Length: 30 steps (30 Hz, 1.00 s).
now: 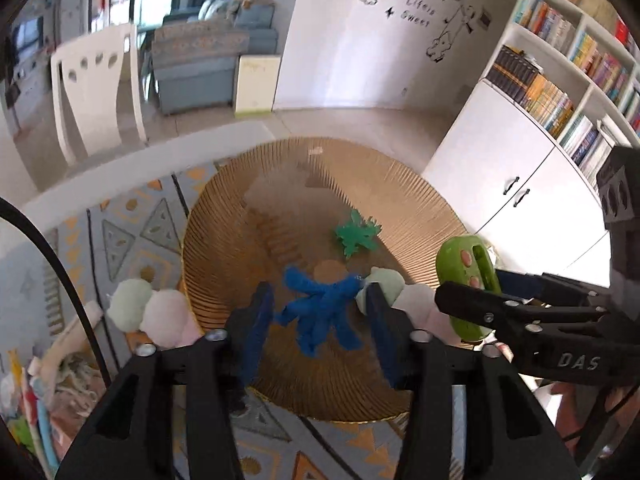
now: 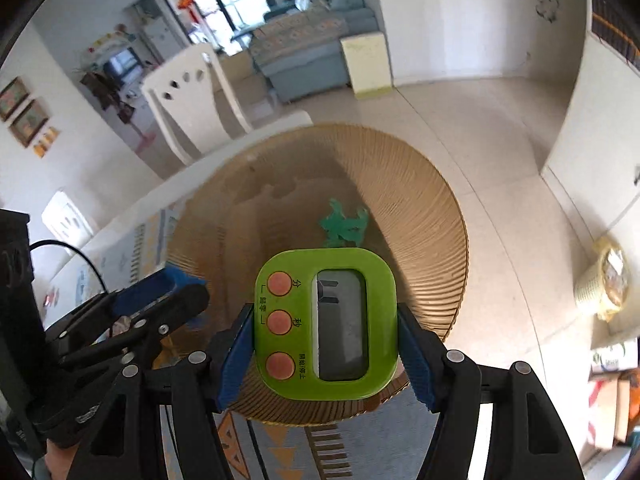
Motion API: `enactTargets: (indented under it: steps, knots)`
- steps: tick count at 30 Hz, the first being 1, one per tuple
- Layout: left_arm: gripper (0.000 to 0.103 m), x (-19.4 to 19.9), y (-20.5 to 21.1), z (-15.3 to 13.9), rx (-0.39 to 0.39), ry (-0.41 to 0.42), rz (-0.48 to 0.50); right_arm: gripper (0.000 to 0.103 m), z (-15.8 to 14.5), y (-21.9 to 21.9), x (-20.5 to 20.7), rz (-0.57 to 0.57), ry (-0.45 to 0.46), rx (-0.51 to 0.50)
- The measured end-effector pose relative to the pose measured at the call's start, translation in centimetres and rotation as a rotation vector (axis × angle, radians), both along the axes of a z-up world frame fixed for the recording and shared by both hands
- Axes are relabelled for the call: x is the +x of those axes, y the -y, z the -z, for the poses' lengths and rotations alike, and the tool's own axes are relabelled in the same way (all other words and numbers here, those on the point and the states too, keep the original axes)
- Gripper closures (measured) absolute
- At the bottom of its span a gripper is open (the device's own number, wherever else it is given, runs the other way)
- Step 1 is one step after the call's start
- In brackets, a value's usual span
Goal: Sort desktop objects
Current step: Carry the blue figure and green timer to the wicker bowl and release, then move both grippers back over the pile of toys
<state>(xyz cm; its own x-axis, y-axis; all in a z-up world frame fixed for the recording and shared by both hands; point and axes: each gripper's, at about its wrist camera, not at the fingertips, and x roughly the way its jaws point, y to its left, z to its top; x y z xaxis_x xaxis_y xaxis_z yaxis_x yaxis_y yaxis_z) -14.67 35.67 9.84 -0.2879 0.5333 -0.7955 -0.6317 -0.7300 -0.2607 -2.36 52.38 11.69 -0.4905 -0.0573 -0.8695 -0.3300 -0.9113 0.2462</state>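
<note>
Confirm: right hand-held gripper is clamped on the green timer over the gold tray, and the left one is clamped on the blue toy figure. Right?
Not quite. The left hand-held gripper is open: in the left wrist view its fingers stand on either side of the blue toy figure with gaps showing. The rest holds: the right hand-held gripper is clamped on the green timer over the gold tray.

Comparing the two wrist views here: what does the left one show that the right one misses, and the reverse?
Only the left wrist view shows the blue fuzzy pipe-cleaner figure between the open left gripper fingers, plus pastel pompoms at the tray edge. Only the right wrist view shows the green digital timer face-on, three orange buttons and grey screen, clamped in the right gripper. Both show the round ribbed golden tray and green plastic leaf-shaped toy.
</note>
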Motion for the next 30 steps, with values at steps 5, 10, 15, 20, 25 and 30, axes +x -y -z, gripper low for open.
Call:
enactTargets:
  steps: [5, 10, 15, 20, 25, 30]
  knots:
    - [0.053, -0.8, 0.7, 0.8, 0.034, 0.129, -0.026, 0.031, -1.3, -1.0, 1.2, 0.044, -0.066, -0.013]
    - [0.053, 0.7, 1.6, -0.2, 0.051, 0.118, -0.021, 0.031, -1.9, -0.8, 2.2, 0.002, -0.066, -0.015]
    - [0.053, 2.7, 3.7, -1.0, 0.062, 0.118, -0.033, 0.031, -2.0, 0.0, 4.2, -0.014, -0.065, -0.044]
    - [0.053, 4.8, 7.6, -1.7, 0.075, 0.122, -0.083, 0.031, -2.1, 1.9, 5.5, -0.05, -0.06, -0.067]
    - [0.053, 7.4, 13.4, -2.1, 0.077, 0.119, -0.171, 0.031, -2.9, 4.7, 6.6, -0.104, -0.073, -0.058]
    - [0.053, 10.7, 21.4, -1.3, 0.048, 0.127, -0.316, 0.031, -2.9, 8.6, 6.8, -0.177, -0.06, -0.046]
